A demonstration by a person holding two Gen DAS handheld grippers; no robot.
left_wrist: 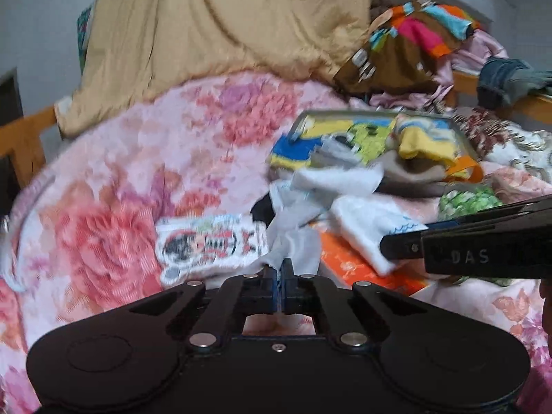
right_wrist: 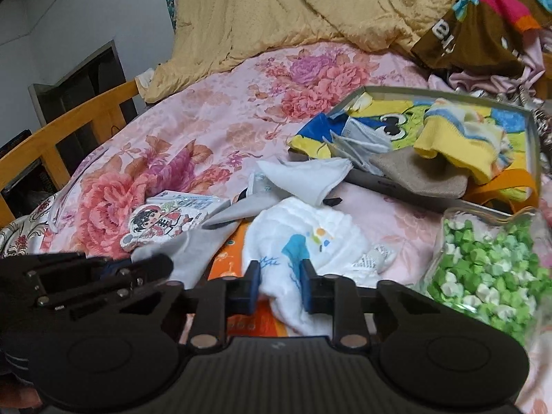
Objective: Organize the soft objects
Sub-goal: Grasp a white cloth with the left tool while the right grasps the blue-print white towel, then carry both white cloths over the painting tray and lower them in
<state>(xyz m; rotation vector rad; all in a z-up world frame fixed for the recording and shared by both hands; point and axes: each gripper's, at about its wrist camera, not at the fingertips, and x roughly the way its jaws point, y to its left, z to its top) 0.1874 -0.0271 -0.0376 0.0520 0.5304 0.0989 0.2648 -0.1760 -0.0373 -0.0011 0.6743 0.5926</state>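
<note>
My left gripper (left_wrist: 280,272) is shut on a grey cloth (left_wrist: 293,241), which lies over the bed; in the right wrist view this gripper (right_wrist: 151,264) holds the same grey cloth (right_wrist: 203,245). My right gripper (right_wrist: 279,279) has its jaws around a white padded cloth with a blue print (right_wrist: 303,238), pressing it at both sides. In the left wrist view the right gripper (left_wrist: 390,246) reaches in from the right onto that white cloth (left_wrist: 365,227). A shallow cartoon-printed box (right_wrist: 531,131) holds a yellow knit item (right_wrist: 452,141) and a beige cloth (right_wrist: 414,169).
A pink floral bedspread (right_wrist: 207,131) covers the bed. A tan blanket (right_wrist: 293,7) is heaped at the back. A clear bag of green paper stars (right_wrist: 490,269) sits at right. A cartoon packet (right_wrist: 162,220), an orange item (right_wrist: 234,258), a white folded cloth (right_wrist: 307,176) and a clothes pile (left_wrist: 421,41) lie around. A wooden bed rail (right_wrist: 69,127) stands at left.
</note>
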